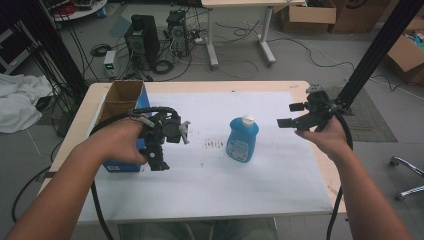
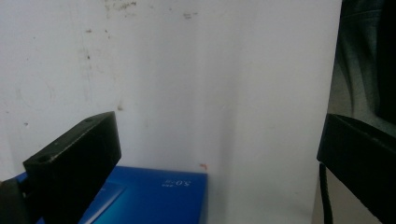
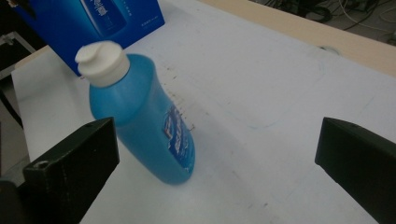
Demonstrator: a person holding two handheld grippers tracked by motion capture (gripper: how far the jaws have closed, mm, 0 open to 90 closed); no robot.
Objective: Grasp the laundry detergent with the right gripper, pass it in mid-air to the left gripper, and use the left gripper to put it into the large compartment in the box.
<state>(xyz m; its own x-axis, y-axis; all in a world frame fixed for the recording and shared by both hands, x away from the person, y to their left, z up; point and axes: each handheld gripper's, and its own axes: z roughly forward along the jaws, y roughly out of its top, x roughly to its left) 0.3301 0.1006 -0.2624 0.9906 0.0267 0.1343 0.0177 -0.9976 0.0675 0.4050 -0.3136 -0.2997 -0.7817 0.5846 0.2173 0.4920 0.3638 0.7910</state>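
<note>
The blue bottle [image 1: 242,140] with a white cap stands upright near the middle of the white mat [image 1: 210,180]. The right gripper [image 1: 295,115] is held to its right, jaws wide apart and empty. The left gripper [image 1: 167,145] hangs just beside the blue box [image 1: 122,165], jaws also apart.

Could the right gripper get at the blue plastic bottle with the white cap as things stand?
Probably yes: the right gripper is open, the blue plastic bottle with the white cap stands upright to its left, and only bare white mat lies between them.
</note>
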